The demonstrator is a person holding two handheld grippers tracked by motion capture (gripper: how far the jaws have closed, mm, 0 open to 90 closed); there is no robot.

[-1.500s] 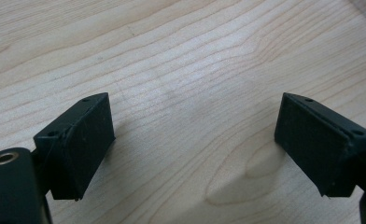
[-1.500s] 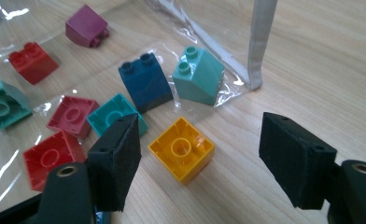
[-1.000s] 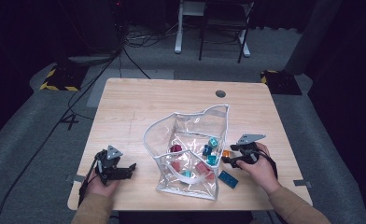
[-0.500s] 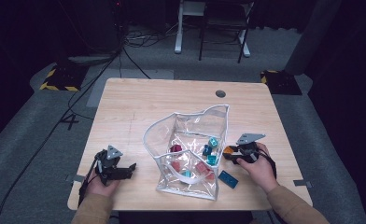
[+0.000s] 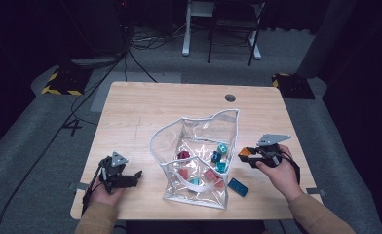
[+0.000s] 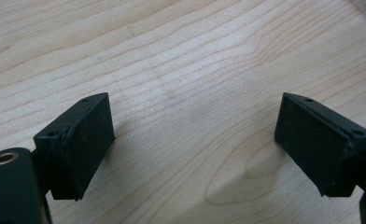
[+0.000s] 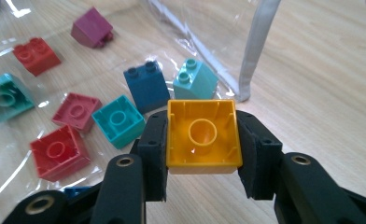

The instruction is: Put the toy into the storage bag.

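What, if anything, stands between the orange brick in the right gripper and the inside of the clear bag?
The right gripper grips the orange brick just outside the clear bag. The bag's upright clear side wall, with its grey edge strip, stands between them, so the brick probably has to go over the rim.

table (image 5: 145, 112): matt wood | bag (image 5: 213, 126): glossy clear plastic | orange brick (image 7: 202, 133): smooth plastic

Orange brick (image 7: 203, 138): studded face hidden, hollow underside toward camera. Teal brick (image 7: 3, 98) at nine o'clock cut by frame edge. Bricks inside clear bag (image 5: 213, 126) too small to count from high view.
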